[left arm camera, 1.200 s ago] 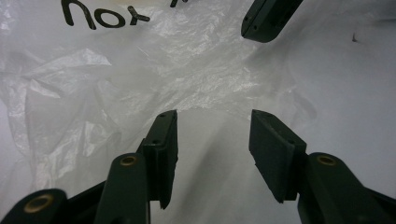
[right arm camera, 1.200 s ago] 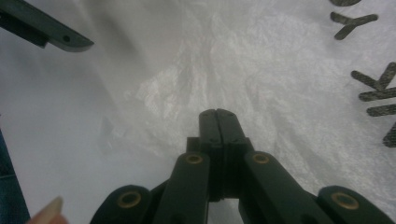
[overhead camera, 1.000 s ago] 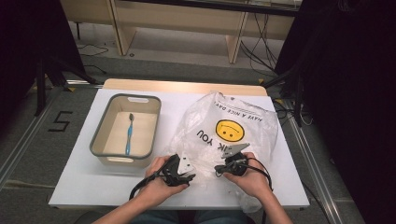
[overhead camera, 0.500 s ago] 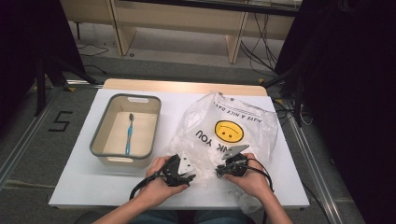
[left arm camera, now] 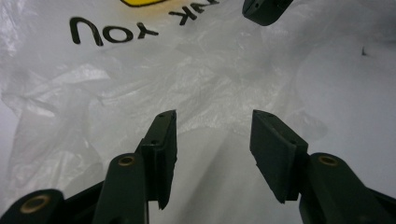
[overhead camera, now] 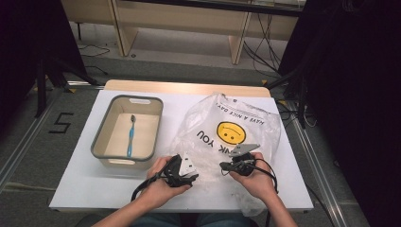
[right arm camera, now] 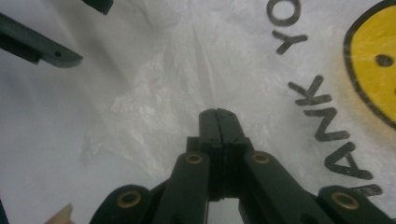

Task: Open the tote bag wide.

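Plastic bag, thin and clear with a yellow smiley face and black lettering, lies crumpled on the white table, just right of the grey bin; its near edge reaches the table's front edge.

Change noted: the right gripper has just been closing, and its jaws now stand pressed together. In the right gripper view their tips sit against the bag's wrinkled film; a fold is probably pinched between them, though the film is too thin and pale to confirm this. On that reading, the right side of the bag's near portion is secured, and the work in hand appears to be taking hold of the bag to lift or open it.

The left gripper stands with its jaws parted over the bag's film, right of the bin's near corner. Nothing lies between its pads. It has not yet taken a grip.

Edges and room: the bin holds a blue toothbrush lying lengthwise, apart from the bag. The two grippers are near each other; each gripper view catches the other's jaw tip at its top edge. Bare table shows between bin and bag and along the front left. The bag's right side nears the table's right edge, so a pull that way leaves little margin.
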`<state>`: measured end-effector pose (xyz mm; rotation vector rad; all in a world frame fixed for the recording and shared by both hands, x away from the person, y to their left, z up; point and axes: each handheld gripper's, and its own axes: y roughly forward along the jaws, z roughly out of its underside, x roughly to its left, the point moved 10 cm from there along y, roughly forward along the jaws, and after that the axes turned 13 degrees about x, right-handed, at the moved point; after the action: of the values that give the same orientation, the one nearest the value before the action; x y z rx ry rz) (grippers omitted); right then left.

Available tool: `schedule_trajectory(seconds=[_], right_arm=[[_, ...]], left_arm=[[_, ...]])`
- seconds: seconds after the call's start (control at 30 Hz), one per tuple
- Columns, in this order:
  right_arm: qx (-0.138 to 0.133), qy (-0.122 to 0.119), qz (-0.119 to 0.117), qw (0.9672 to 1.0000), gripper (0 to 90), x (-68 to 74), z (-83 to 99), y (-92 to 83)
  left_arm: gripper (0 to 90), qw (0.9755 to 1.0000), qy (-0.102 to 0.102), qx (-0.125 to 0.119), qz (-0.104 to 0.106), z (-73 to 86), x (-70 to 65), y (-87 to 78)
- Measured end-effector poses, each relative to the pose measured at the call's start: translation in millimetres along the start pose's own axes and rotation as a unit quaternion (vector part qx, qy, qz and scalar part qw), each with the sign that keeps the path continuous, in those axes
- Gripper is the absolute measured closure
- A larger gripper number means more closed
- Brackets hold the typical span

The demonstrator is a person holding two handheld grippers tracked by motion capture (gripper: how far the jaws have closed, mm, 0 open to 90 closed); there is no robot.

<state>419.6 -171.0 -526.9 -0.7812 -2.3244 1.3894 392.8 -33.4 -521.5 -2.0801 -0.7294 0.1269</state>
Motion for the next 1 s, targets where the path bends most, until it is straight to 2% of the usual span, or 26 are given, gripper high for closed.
schedule_trajectory(seconds=[0.1, 0.2, 0.33, 0.47, 0.6, 0.67, 0.8, 0.9, 1.0], right_arm=[[-0.019, 0.005, 0.008, 0.9998, 90.0, -3.3, -4.8, -10.1], [-0.038, 0.005, 0.015, 0.9992, 90.0, -5.6, -11.5, -21.1], [-0.048, -0.002, 0.019, 0.9987, 90.0, -5.9, -18.0, -31.6], [-0.048, -0.007, 0.020, 0.9986, 90.0, -6.0, -19.0, -36.4], [-0.044, -0.009, 0.020, 0.9988, 90.0, -6.8, -18.1, -36.5], [-0.044, -0.013, 0.021, 0.9987, 90.0, -6.1, -18.3, -36.2], [-0.051, -0.016, 0.024, 0.9983, 90.0, -5.1, -21.5, -40.7], [-0.058, -0.016, 0.025, 0.9979, 90.0, -4.7, -24.4, -45.4], [-0.064, -0.021, 0.026, 0.9974, 90.0, -3.8, -27.3, -47.9]], left_arm=[[49.3, 0.9995, 0.012, -0.028, -0.009, -12.0, 1.5, -7.4], [47.0, 0.9984, 0.015, -0.050, -0.023, -25.4, 7.6, -13.9], [42.7, 0.9964, 0.018, -0.067, -0.048, -38.7, 19.3, -17.2], [38.0, 0.9941, 0.010, -0.078, -0.075, -48.7, 33.0, -18.8], [32.6, 0.9950, 0.011, -0.066, -0.074, -54.3, 39.1, -10.9], [30.5, 0.9960, 0.019, -0.050, -0.071, -54.8, 40.9, -3.4], [31.0, 0.9963, 0.048, -0.018, -0.070, -51.3, 41.9, 14.5], [34.7, 0.9951, 0.066, -0.002, -0.073, -49.1, 41.2, 23.6], [47.8, 0.9937, 0.064, -0.013, -0.092, -54.1, 45.6, 24.5]])
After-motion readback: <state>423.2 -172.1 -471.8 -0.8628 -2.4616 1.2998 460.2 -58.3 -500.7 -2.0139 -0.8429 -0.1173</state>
